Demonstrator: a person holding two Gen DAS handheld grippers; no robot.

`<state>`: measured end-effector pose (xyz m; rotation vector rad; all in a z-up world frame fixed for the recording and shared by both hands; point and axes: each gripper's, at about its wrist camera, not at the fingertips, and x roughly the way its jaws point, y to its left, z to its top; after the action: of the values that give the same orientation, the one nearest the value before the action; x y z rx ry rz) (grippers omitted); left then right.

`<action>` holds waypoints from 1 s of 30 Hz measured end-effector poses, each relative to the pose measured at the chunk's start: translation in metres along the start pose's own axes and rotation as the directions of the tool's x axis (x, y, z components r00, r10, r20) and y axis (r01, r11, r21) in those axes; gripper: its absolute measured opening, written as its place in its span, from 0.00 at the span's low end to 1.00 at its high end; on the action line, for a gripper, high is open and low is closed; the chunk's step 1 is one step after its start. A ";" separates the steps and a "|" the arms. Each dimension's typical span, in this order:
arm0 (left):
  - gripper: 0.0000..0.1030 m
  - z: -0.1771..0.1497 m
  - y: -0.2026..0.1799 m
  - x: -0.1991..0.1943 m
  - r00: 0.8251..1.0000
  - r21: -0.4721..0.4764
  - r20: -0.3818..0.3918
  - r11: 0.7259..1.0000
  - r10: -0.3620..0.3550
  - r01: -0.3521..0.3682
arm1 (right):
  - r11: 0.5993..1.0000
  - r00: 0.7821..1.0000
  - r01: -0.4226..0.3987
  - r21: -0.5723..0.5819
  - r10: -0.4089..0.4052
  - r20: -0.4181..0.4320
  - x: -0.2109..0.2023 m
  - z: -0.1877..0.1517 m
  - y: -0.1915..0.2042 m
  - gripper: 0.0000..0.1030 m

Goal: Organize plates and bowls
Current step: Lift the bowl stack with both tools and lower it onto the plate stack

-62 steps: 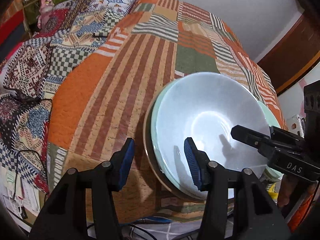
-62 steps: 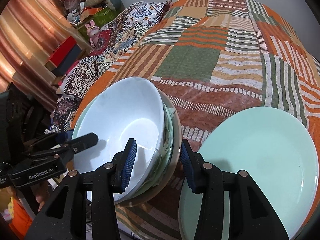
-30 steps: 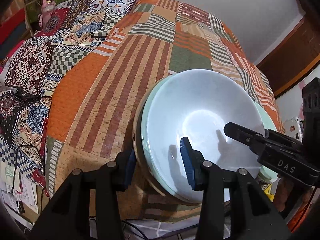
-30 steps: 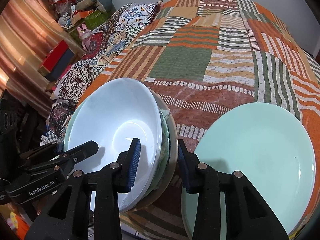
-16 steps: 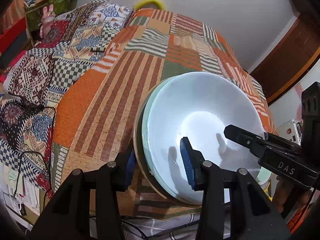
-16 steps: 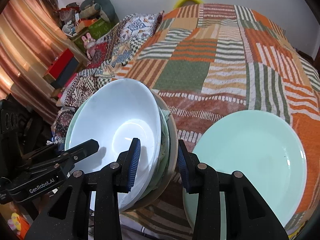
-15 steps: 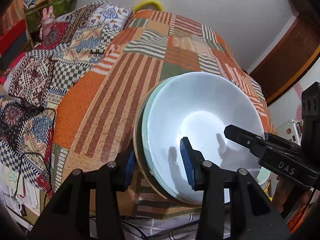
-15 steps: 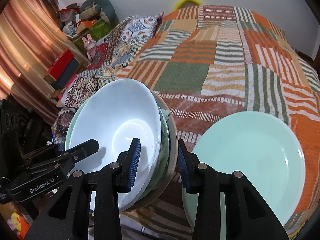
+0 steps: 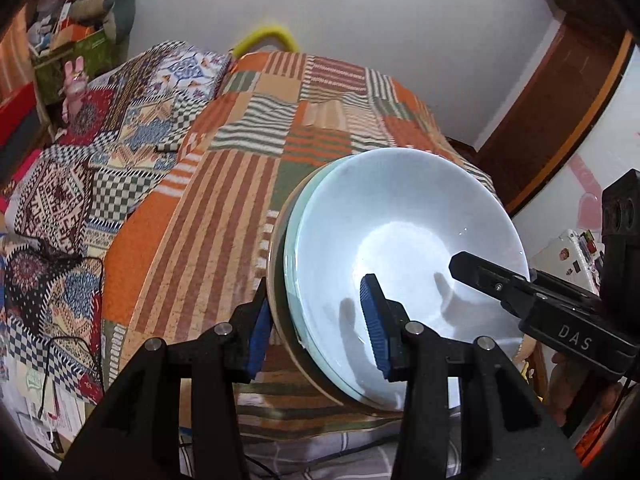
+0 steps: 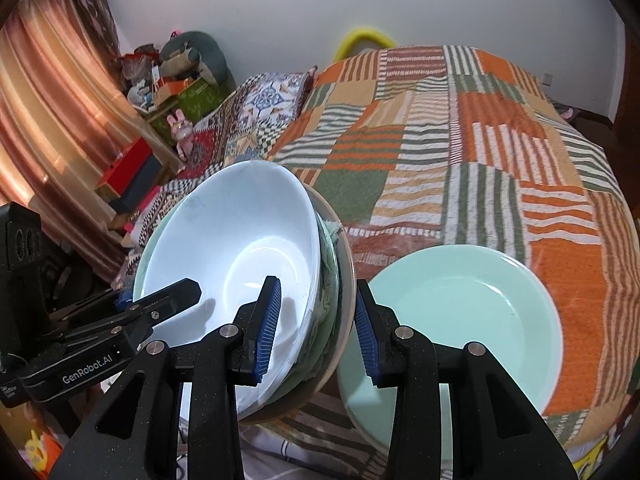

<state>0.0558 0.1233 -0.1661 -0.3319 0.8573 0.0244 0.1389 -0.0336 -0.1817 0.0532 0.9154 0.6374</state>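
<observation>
Surroundings, as you had them: a bed under a patchwork quilt (image 10: pixel 460 152) of orange, green and cream stripes, with a second patterned blanket (image 9: pixel 100 132) along its left side. A yellow ring (image 10: pixel 362 38) showed past the head of the bed against the white wall. At the far left stood a copper-striped curtain (image 10: pixel 48 120), a green box (image 10: pixel 192 96) of clutter, a grey stuffed toy (image 10: pixel 196 54), a pink rabbit figure (image 10: pixel 181 128) and a red box (image 10: pixel 130 166). A brown wooden door frame (image 9: pixel 560 92) stood at the right in the left wrist view. Black cables (image 9: pixel 60 264) trailed over the blanket's near edge.

Task items: a stack (image 10: pixel 332 280) of a white bowl (image 10: pixel 236 248) nested in a pale green dish, with a tan plate outermost. It was tilted and raised above the quilt's near edge. A separate mint green plate (image 10: pixel 460 312) lay flat on the quilt, just right of the stack and partly behind your right tool.

Your left gripper (image 9: pixel 318 320) was clamped on the stack's left rim: one blue pad inside the white bowl, the other against the tan plate's outer face.

Your right gripper (image 10: pixel 318 324) was clamped on the opposite rim in the same way, one pad inside the bowl, one outside the tan plate.

Each tool's black finger showed in the other's view, reaching over the bowl. Nothing lay between the stack and the mint green plate.
</observation>
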 end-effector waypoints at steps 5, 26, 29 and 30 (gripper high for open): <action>0.41 0.001 -0.025 -0.002 1.000 0.045 0.011 0.999 -0.011 0.011 | 1.000 0.999 0.008 0.027 -0.009 0.031 -0.016 -0.002 -0.015 0.32; 0.41 -0.001 -0.107 0.032 0.996 0.192 -0.072 0.979 -0.059 0.072 | 0.985 0.992 0.073 0.154 -0.089 0.095 -0.067 -0.024 -0.078 0.32; 0.41 -0.001 -0.114 0.039 0.994 0.210 -0.089 0.975 -0.059 0.077 | 0.982 0.991 0.083 0.167 -0.099 0.091 -0.068 -0.027 -0.085 0.32; 0.41 -0.002 -0.115 0.041 0.994 0.213 -0.093 0.974 -0.061 0.079 | 0.981 0.991 0.086 0.172 -0.103 0.089 -0.068 -0.027 -0.087 0.32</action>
<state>0.0996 0.0087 -0.1658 -0.1585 0.9240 -0.1494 0.1310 -0.1471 -0.1759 0.1891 0.8700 0.4644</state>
